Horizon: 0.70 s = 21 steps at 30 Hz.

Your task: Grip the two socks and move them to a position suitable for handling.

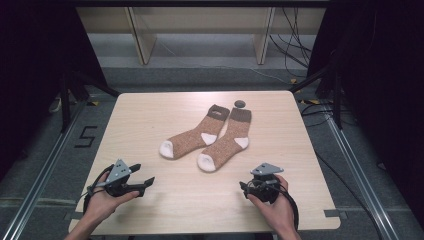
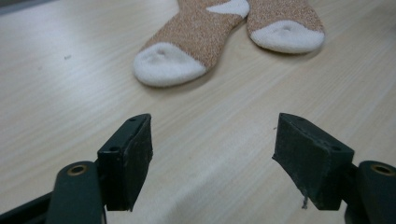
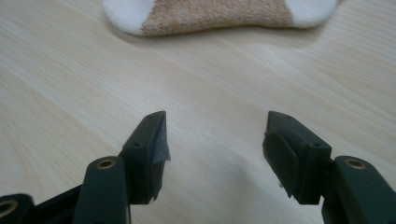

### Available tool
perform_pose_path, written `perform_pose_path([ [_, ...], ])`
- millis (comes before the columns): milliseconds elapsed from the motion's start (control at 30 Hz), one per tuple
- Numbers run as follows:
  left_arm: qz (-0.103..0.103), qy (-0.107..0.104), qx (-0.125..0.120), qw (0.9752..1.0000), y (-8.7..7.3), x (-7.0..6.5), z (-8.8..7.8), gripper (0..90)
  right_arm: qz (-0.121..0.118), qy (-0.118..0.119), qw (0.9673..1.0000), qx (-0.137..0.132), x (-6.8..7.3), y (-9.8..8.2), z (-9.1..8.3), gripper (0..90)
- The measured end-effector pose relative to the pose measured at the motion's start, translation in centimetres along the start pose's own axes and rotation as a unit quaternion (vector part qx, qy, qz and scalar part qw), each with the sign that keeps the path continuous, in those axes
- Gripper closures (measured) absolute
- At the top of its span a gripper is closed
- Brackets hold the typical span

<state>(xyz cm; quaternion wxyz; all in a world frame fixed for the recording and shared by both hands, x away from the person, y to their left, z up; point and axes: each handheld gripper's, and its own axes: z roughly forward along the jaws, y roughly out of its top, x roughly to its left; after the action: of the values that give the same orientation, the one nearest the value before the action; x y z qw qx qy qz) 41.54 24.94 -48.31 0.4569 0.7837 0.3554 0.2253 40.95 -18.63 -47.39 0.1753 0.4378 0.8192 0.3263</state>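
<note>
Two brown socks with white toes and heels lie flat, side by side, in the middle of the wooden table. The left sock has its white toe nearest my left gripper, which stands open at the front left with nothing between its jaws. In the left gripper view both toes lie ahead of the open gripper. The right sock lies ahead of my right gripper, open near the front right. The right gripper view shows that sock beyond the open gripper.
A small dark round object rests on the table just past the sock cuffs. Bare wood lies between the grippers and the socks. Beyond the far edge stand pale shelf legs and loose cables on the floor.
</note>
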Motion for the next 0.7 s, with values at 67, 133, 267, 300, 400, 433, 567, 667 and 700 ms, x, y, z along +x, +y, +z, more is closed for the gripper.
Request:
perform_pose_path([
  [67,-0.005,-0.003,-0.006,1.0000,0.3,-0.1,0.5,27.3,-0.013,0.002,0.9999,-0.004,0.0,0.8,0.3,40.0],
  [133,-0.010,-0.005,-0.008,0.9999,0.5,-0.3,1.0,27.4,-0.012,0.007,0.9999,-0.005,0.0,1.6,0.6,40.3],
  [267,-0.002,-0.012,-0.003,0.9999,0.5,-0.8,1.4,27.7,-0.037,0.009,0.9992,-0.010,0.1,3.7,1.5,43.6],
  [300,0.005,-0.016,0.002,0.9999,0.4,-1.0,1.3,27.8,-0.038,0.011,0.9992,-0.010,0.3,4.3,1.7,45.7],
  [400,0.009,-0.020,0.010,0.9997,0.1,-1.1,1.1,27.8,-0.038,0.024,0.9990,-0.009,0.9,6.1,2.7,49.6],
  [433,0.009,-0.019,0.013,0.9997,0.1,-1.2,1.1,27.9,-0.043,0.024,0.9988,-0.004,1.0,6.7,3.2,50.3],
  [567,0.004,-0.022,0.015,0.9996,0.5,-1.4,1.4,28.3,-0.034,0.027,0.9990,0.003,0.6,7.9,4.3,49.9],
  [667,0.022,-0.047,0.019,0.9985,2.3,-2.5,2.9,28.2,-0.029,0.002,0.9995,0.012,-0.7,8.2,4.6,48.5],
  [700,0.028,-0.052,0.018,0.9981,2.9,-2.9,3.4,28.3,-0.028,-0.004,0.9996,0.010,-1.6,8.3,4.7,47.9],
])
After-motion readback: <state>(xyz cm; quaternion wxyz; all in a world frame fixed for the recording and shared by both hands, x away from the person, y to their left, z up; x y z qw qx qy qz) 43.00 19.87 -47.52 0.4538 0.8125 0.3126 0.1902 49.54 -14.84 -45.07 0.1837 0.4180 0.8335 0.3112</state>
